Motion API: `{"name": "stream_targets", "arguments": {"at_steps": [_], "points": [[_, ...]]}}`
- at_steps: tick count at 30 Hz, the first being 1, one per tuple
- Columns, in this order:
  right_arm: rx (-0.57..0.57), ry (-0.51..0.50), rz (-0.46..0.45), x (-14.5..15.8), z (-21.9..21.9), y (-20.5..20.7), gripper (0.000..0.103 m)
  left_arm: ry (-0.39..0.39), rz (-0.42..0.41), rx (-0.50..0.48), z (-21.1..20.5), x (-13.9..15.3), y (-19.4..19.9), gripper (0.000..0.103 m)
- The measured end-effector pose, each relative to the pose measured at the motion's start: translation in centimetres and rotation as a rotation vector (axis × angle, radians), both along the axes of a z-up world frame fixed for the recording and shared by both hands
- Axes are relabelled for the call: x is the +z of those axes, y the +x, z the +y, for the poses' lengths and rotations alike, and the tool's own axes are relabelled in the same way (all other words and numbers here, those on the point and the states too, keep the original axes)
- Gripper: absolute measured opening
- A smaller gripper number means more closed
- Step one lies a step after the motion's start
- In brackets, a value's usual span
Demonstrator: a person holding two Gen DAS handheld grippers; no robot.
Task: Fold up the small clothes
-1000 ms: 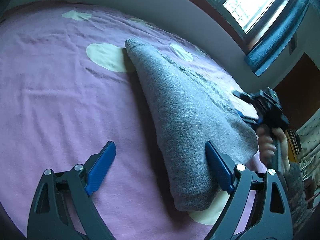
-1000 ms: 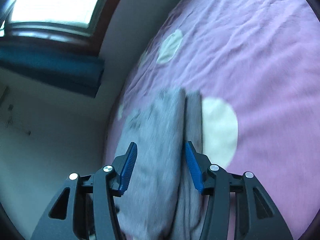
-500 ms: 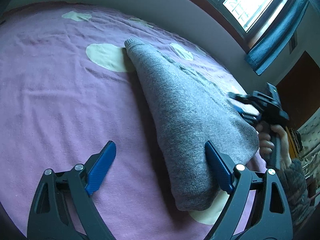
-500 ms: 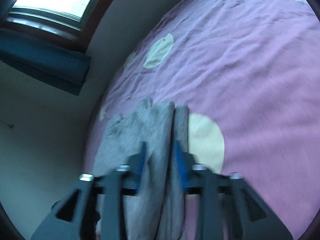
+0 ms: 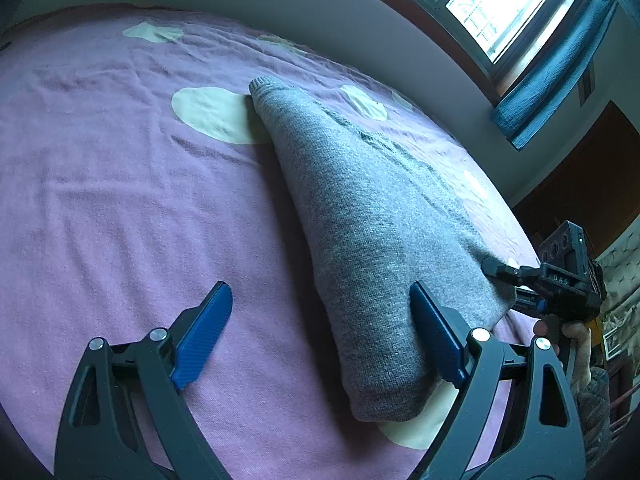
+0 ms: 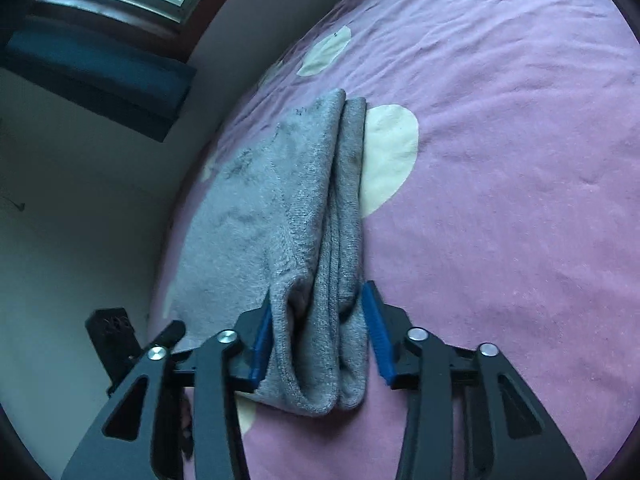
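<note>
The right gripper (image 6: 318, 338) has just been closing its jaws around the near end of the grey knit sweater (image 6: 288, 208). The bunched layers sit between the blue pads; the left pad presses the knit, while the right pad looks close to it, so whether the clamp is firm I cannot tell. The sweater, folded lengthwise, runs straight away from these jaws toward the window wall. The left gripper (image 5: 320, 334) hovers with jaws wide apart, holding nothing; its right pad lies beside the sweater's long edge. The right gripper is therefore the one nearer to lifting this end over for a crosswise fold. Beneath lies a purple bedsheet (image 6: 500, 168) with cream dots, with a window (image 5: 492, 8) and blue curtain (image 5: 560, 68) behind.
</note>
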State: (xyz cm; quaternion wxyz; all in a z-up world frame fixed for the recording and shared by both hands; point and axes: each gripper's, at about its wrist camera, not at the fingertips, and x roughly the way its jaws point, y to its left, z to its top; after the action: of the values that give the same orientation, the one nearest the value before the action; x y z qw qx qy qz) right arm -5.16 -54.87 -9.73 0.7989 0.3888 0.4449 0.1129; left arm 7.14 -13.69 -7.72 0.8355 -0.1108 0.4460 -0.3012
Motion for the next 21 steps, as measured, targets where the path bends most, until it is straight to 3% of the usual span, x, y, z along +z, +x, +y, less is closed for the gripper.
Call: {"name": "stream_targets", "arguments": {"at_steps": [7, 10, 12, 15, 21], "points": [[-0.005, -0.035, -0.026, -0.1, 0.3, -0.2, 0.032, 0.010, -0.001, -0.002, -0.1, 0.0, 0.1, 0.089], [-0.004, 0.001, -0.039, 0.1, 0.0, -0.3, 0.039, -0.009, 0.002, -0.003, 0.2, 0.2, 0.1, 0.089], [-0.010, 0.056, -0.044, 0.3, -0.4, -0.2, 0.053, -0.035, 0.026, -0.008, 0.7, 0.4, 0.4, 0.089], [-0.023, 0.128, -0.071, 0.8, -1.5, 0.0, 0.065, -0.088, 0.083, -0.010, 1.6, 0.8, 1.7, 0.090], [-0.006, 0.122, -0.035, 0.2, -2.2, 2.9, 0.065, -0.147, 0.159, -0.012, 1.3, 0.2, 5.1, 0.089]]}}
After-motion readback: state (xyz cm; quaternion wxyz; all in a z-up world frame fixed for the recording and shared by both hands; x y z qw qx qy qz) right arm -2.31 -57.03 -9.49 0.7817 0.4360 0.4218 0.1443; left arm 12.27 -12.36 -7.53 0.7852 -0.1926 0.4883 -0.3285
